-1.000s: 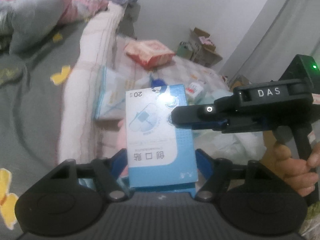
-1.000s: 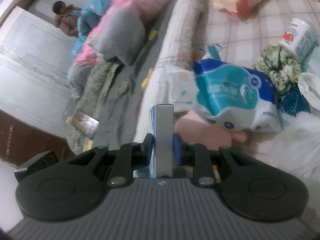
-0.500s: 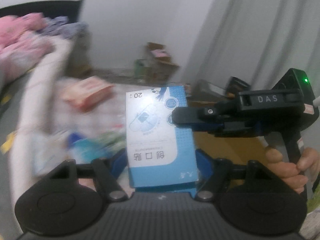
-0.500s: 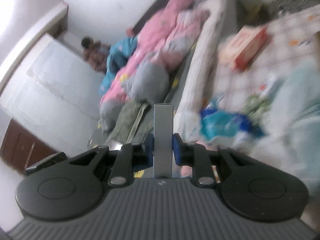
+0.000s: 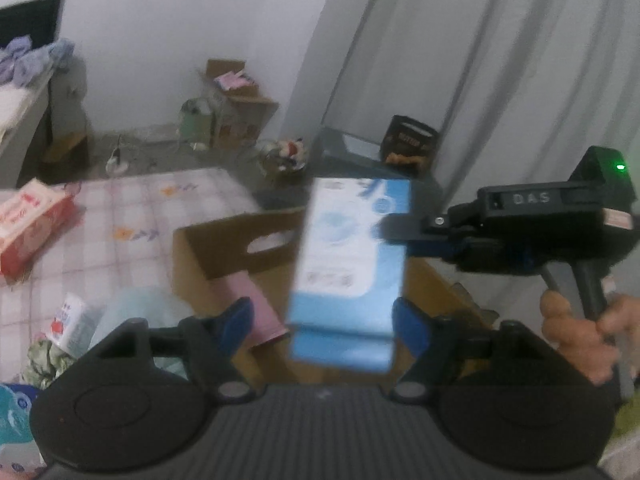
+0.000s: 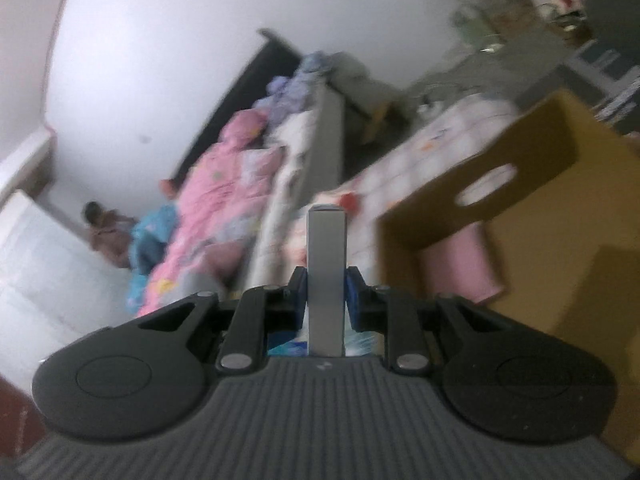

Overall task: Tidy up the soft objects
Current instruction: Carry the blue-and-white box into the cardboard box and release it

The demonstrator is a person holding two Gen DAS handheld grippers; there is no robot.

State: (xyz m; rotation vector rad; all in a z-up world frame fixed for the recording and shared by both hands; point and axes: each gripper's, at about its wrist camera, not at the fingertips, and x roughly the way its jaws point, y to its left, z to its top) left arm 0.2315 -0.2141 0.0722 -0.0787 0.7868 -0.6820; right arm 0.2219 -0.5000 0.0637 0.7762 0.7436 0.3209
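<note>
The left gripper (image 5: 320, 320) is opening, pads clear of the blue box (image 5: 352, 256). The right gripper (image 6: 326, 296) clamps that box on its narrow edges above the cardboard carton (image 5: 224, 248). Judged step: transfer to carton. Next: lower, then release. A pink roll (image 5: 256, 304) lies inside.

"DAS" on the right gripper (image 5: 394, 236) body.

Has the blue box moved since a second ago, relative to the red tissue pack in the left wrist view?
Yes. The blue box then stood over the floor mat just below the red tissue pack; now it is well right of it, above the open cardboard box.
</note>
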